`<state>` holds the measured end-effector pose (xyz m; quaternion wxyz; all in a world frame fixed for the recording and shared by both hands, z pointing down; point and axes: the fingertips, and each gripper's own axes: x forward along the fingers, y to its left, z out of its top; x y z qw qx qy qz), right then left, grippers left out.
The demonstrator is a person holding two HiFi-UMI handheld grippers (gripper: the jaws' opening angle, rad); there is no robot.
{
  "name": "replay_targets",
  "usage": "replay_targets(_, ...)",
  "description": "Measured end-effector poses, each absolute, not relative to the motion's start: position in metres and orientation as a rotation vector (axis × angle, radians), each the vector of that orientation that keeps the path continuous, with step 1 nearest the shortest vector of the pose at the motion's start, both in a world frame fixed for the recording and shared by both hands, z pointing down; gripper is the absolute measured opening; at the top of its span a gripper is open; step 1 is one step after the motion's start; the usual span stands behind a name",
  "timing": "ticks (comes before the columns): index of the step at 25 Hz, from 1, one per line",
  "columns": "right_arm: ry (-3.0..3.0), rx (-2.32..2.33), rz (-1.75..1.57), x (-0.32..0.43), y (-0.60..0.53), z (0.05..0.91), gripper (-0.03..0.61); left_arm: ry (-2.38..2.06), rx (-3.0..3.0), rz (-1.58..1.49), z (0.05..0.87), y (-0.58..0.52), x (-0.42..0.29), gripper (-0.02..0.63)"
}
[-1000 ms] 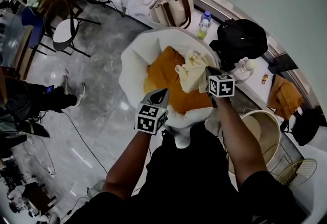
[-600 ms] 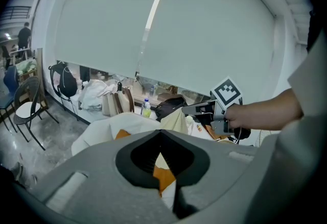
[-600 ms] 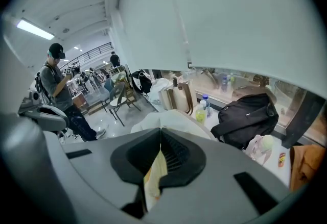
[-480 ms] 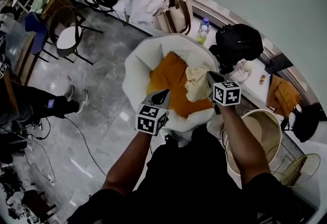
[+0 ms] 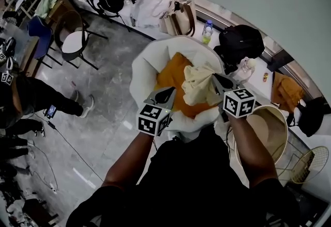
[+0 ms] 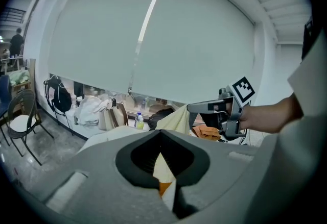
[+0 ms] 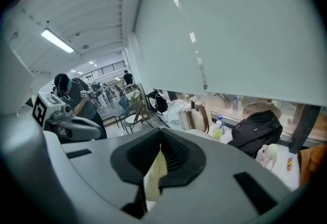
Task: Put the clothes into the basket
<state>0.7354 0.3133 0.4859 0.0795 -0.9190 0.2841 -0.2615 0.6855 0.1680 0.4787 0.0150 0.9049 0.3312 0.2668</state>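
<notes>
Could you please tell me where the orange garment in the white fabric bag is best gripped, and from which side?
Probably its bare upper-left fold, taken straight from above: the orange garment lies slumped inside the white fabric bag, whose walls block sideways approaches, and the cream cloth hanging from the right gripper covers its right side.

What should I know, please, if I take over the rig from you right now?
Right gripper: shut on the cream garment, held up over the white bin.
Left gripper: jaws close together near the bin's front rim; I cannot tell whether they grip anything.
Orange garment: lying in the white bin.
Beige basket: beside the right arm, no clothes visible inside.
Done: nothing in the basket yet.
Left: move both garments into it.
</notes>
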Motion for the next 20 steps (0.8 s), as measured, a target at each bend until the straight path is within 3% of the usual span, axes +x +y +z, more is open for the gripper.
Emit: replay_targets(20,1.029,-2.710,-0.616,0.623,0.277,0.417,0.020,1.024,2.854,0.705,0.435,0.166,0.628,-0.006)
